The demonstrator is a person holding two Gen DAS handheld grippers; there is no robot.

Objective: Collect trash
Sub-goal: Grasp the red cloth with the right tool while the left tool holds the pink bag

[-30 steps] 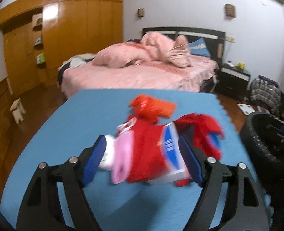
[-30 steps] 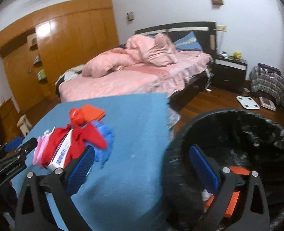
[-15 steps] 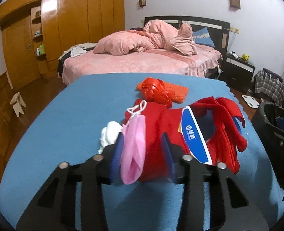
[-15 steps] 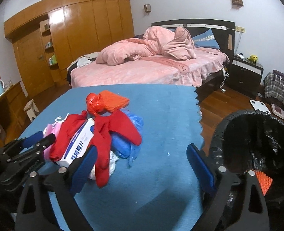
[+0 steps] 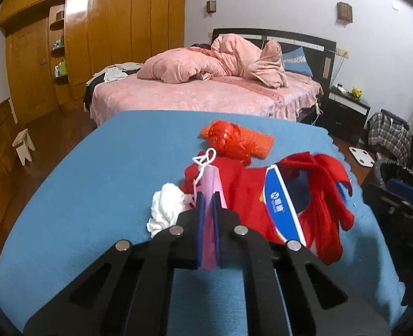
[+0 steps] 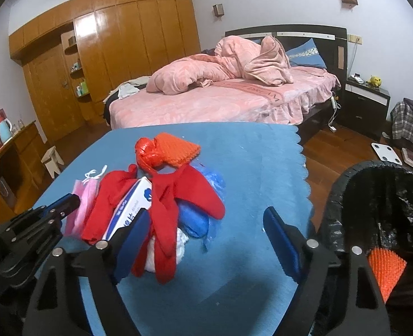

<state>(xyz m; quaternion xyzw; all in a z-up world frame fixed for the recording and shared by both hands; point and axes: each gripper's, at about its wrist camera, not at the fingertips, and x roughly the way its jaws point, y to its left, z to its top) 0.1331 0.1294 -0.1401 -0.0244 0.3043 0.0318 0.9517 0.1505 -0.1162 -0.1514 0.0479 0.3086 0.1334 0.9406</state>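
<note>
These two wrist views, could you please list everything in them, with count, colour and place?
Table cover: one, blue, under the trash pile.
Face mask: one, pink, left of pile.
Tissue wad: one, white, beside the mask.
Cloth: one, red, draped over the pile.
Box: one, white and blue, under the cloth.
Plastic bag: one, red, far end of pile.
Scrubber: one, orange, beside the bag.
Bin: one, black-lined, right of table.
Bed: one, pink, behind.
Wardrobe: one, wooden, back left.
Left gripper: shut on the face mask.
Right gripper: closing, beside the cloth.
</note>
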